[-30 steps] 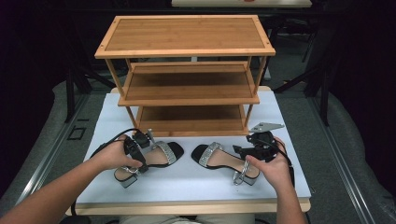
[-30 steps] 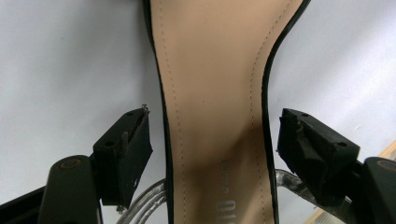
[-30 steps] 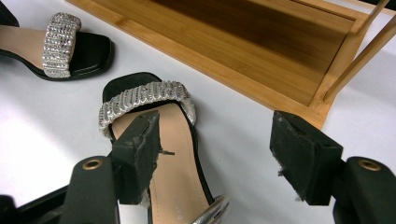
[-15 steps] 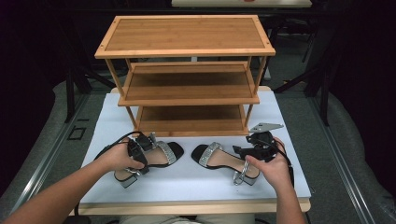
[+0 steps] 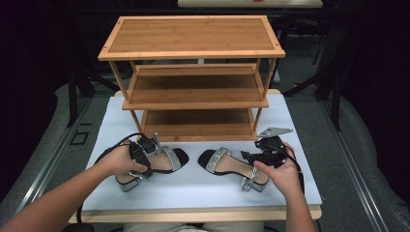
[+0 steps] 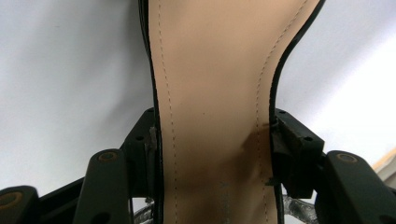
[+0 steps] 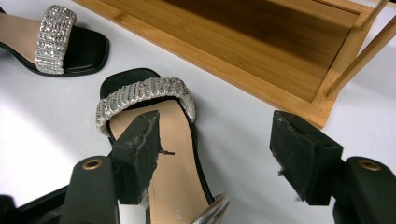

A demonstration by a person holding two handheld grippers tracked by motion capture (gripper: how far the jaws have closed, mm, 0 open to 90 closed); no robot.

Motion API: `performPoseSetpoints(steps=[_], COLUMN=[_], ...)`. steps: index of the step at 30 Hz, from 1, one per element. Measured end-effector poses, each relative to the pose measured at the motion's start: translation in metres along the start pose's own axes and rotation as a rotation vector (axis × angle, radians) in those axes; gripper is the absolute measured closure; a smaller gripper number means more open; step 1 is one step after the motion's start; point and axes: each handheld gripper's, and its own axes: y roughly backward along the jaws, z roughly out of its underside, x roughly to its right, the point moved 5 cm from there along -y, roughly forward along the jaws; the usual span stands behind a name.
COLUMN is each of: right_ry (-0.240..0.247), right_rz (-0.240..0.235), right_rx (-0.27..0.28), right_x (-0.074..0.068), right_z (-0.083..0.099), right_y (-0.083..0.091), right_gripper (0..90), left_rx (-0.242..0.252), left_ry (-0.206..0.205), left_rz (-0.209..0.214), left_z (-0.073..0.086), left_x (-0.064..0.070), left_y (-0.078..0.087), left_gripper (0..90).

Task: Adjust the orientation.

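Sandals both lie on the white desk (image 5: 290, 121) before the empty bamboo rack (image 5: 193, 77), the left gripper (image 6: 212, 149) clamped across the left sandal (image 5: 159, 162), the right gripper (image 7: 215, 154) spread wide over the right sandal (image 7: 161, 154), so shelving seemingly remains.

The rack (image 5: 193, 38) is smooth wood; the sandals (image 7: 154, 135) have glittery straps, matt tan insoles; the surface (image 5: 290, 121) is matt white.

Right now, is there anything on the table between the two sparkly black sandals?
No. Between the left black sandal with the silver strap and the right black sandal with the silver strap lies only bare white tabletop, seen in the high view.
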Motion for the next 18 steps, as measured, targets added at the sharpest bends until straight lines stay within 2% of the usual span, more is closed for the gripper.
performPoseSetpoints(steps=[6, 13, 14, 18], right_ry=[0.003, 0.002, 0.0, 0.004], right_rz=[0.0, 0.001, -0.002, 0.003], right_rx=[-0.007, -0.007, 0.001, -0.002], right_x=[0.0, 0.0, -0.001, 0.0], right_z=[0.0, 0.0, 0.0, 0.0], right_y=[0.0, 0.0, -0.001, -0.001], right_gripper=[33.1, 33.1, 33.1, 33.1], left_rx=[0.004, 0.03, 0.043, 0.059], left_ry=[0.012, 0.039, 0.051, 0.05], left_rz=[-0.016, -0.023, -0.011, -0.017], left_z=[0.004, 0.009, 0.009, 0.009], left_x=[-0.004, -0.01, -0.009, -0.013], left_y=[0.012, 0.027, 0.028, 0.037], left_gripper=[42.8, 43.2, 43.3, 43.5])
